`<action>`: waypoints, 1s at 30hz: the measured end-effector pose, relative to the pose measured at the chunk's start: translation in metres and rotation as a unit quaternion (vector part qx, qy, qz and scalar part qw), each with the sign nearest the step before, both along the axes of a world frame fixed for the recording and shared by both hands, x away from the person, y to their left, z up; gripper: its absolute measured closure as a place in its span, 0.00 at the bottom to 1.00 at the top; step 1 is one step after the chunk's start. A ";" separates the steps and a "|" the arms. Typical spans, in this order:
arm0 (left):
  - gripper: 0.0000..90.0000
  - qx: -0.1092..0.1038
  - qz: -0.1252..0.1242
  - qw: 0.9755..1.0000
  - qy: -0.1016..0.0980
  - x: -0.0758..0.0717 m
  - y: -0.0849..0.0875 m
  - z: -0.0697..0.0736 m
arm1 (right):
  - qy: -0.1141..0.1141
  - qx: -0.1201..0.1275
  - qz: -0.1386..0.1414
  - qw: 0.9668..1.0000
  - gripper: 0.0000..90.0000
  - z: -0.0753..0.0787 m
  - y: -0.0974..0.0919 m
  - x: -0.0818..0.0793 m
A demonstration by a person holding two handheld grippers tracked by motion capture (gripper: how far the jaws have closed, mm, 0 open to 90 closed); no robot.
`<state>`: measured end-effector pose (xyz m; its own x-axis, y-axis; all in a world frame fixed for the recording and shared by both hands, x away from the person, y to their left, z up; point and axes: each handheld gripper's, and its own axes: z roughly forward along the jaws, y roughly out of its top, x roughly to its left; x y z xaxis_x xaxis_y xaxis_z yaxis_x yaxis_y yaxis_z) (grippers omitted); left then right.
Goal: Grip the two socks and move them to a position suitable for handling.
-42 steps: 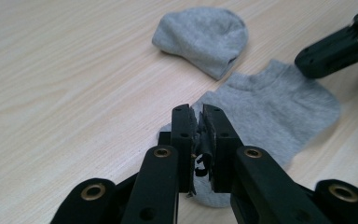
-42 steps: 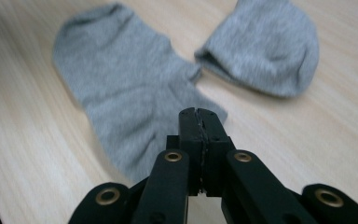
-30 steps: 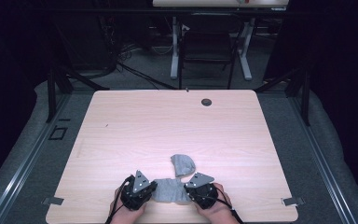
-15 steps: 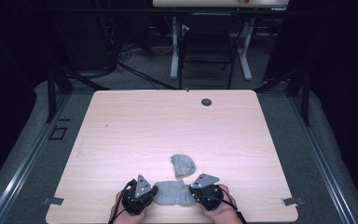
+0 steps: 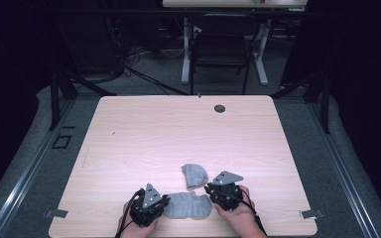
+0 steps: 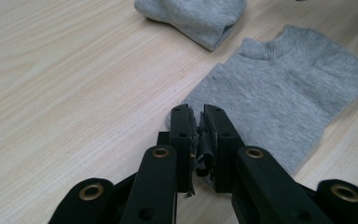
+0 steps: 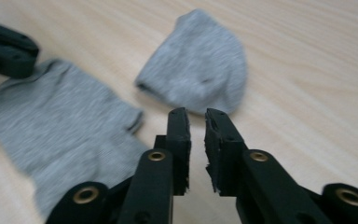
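My left tongs [image 6: 196, 122] pinch the flat sock's [image 6: 284, 102] edge; my right tongs [image 7: 196, 126], nearly shut, hold nothing. Next, I judge, a grip on its free end, near the folded sock [image 7: 200, 81].

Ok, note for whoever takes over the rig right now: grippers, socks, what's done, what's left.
Left gripper: jaws nearly closed at the edge of the flat grey sock; whether it pinches fabric, cannot tell.
Right gripper: jaws nearly closed with a narrow gap, holding nothing, at the flat sock's other end.
Folded grey sock: just beyond the flat one, near the table's front edge.
Done: one sock looks folded.
Left: probably fold the flat sock.
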<state>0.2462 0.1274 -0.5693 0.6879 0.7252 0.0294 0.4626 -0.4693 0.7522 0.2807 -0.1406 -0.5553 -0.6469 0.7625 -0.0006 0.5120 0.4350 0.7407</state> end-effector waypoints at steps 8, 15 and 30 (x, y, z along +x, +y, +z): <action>0.88 -0.009 0.014 1.000 -0.008 0.005 0.010 0.005 | 0.012 0.010 -0.029 0.999 0.84 -0.008 -0.001 0.031; 0.86 -0.012 0.016 1.000 -0.009 0.005 0.010 0.005 | 0.020 0.000 -0.029 0.999 0.81 -0.015 0.004 0.037; 0.86 -0.008 0.016 1.000 -0.008 0.006 0.010 0.004 | 0.013 0.033 -0.033 0.999 0.82 -0.006 0.003 0.042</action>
